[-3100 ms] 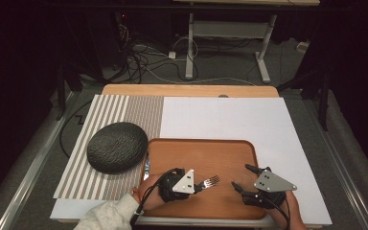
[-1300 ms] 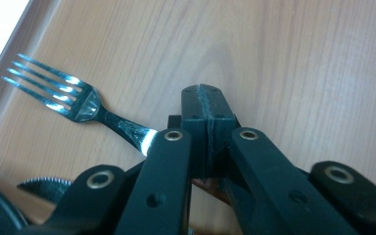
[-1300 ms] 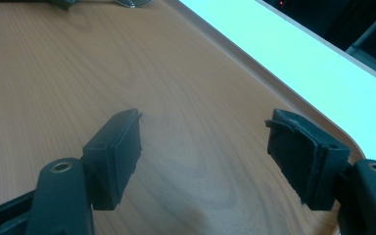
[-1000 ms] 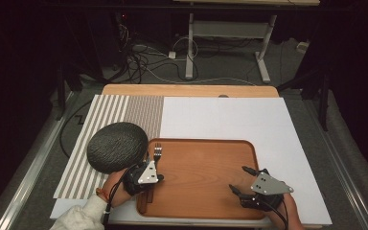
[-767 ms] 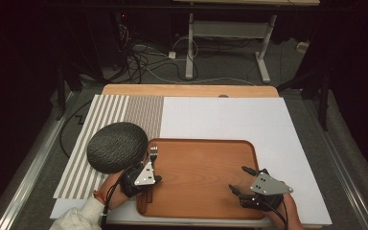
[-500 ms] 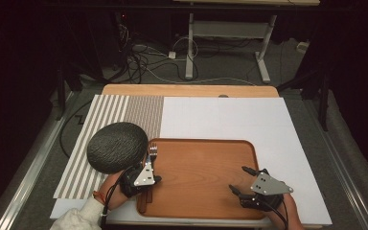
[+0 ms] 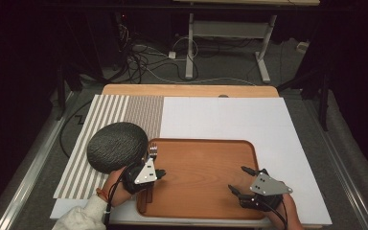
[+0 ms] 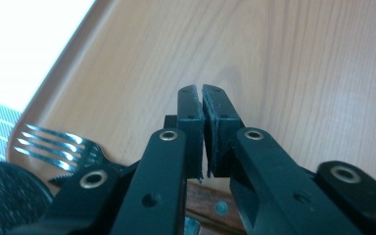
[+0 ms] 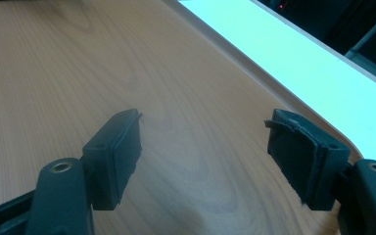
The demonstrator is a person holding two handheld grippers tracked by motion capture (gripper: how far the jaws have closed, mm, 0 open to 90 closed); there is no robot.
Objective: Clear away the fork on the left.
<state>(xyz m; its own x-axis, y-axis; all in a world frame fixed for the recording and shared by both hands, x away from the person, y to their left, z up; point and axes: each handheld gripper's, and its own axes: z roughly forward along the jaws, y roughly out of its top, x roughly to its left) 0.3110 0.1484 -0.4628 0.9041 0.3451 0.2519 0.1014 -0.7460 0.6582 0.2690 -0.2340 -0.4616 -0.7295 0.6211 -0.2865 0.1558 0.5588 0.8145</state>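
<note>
1. At the left of the high view, a striped mat [image 7: 106, 115] lies on the table's left part. A dark round dish [image 7: 117, 146] rests on the mat, touching the tray's upper-left corner.
2. Just right of the dish, the fork [image 7: 152, 152] lies along the left edge of the wooden tray [image 7: 206, 167], tines toward the top of the frame. Setting the fork down looks done.
3. The left gripper [image 7: 161, 172] hangs over the fork's handle. Its jaws are all but together, having just parted by a sliver. In the left gripper view nothing sits between the pads [image 8: 192, 105], and the fork [image 8: 54, 147] shows low and to the left. I judge the fork released, with only the withdrawal left.
4. Lower right on the tray, the right gripper [image 7: 237, 178] rests with its jaws spread wide and nothing in them.
5. Under the tray, a white sheet [image 7: 225, 117] covers the middle and right of the light wooden table [image 7: 187, 90].
6. Beyond the table, the room is dark. Cables [image 7: 143, 57] lie on the floor at upper left, and a grey desk frame [image 7: 225, 36] stands at upper right.
</note>
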